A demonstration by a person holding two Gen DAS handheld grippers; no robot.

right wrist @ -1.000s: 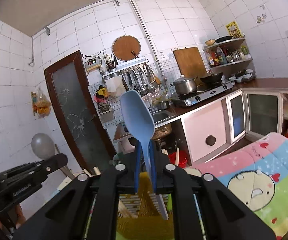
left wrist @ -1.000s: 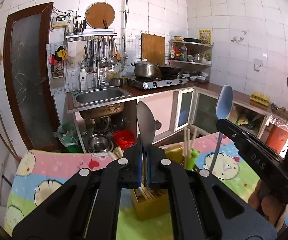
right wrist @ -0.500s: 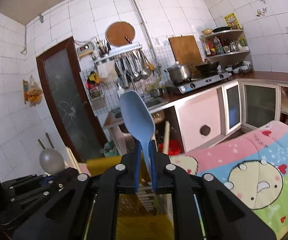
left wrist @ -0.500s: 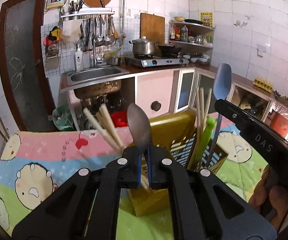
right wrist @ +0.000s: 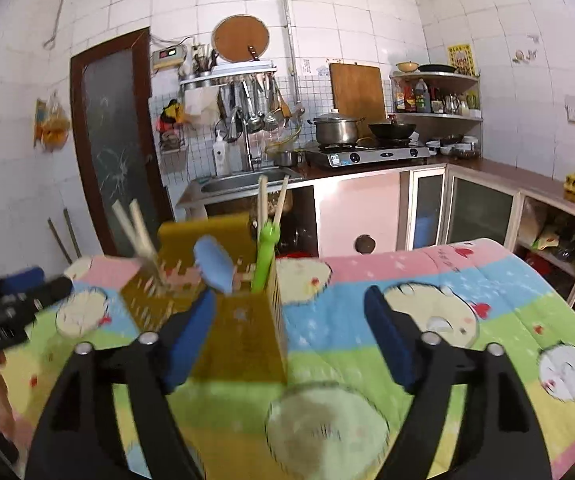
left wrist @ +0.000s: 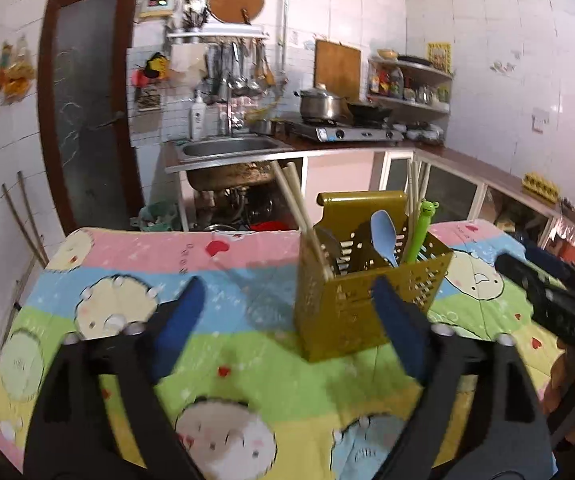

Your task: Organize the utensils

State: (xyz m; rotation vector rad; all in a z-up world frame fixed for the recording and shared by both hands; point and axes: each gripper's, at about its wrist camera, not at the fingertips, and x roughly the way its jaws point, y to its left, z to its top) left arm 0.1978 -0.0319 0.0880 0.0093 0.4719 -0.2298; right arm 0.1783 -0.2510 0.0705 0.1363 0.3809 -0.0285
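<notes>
right wrist view: blue spoon [right wrist: 213, 266] blurred, handle hidden inside caddy [right wrist: 239, 344].

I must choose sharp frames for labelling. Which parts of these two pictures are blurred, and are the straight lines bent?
Left wrist view: the yellow utensil holder and blue spoon are fairly sharp; the left gripper is smeared. Right wrist view: holder and spoon are motion-blurred, while the stove behind is clear. Both views: fisheye bends the wall tiles, with dark corners.
</notes>
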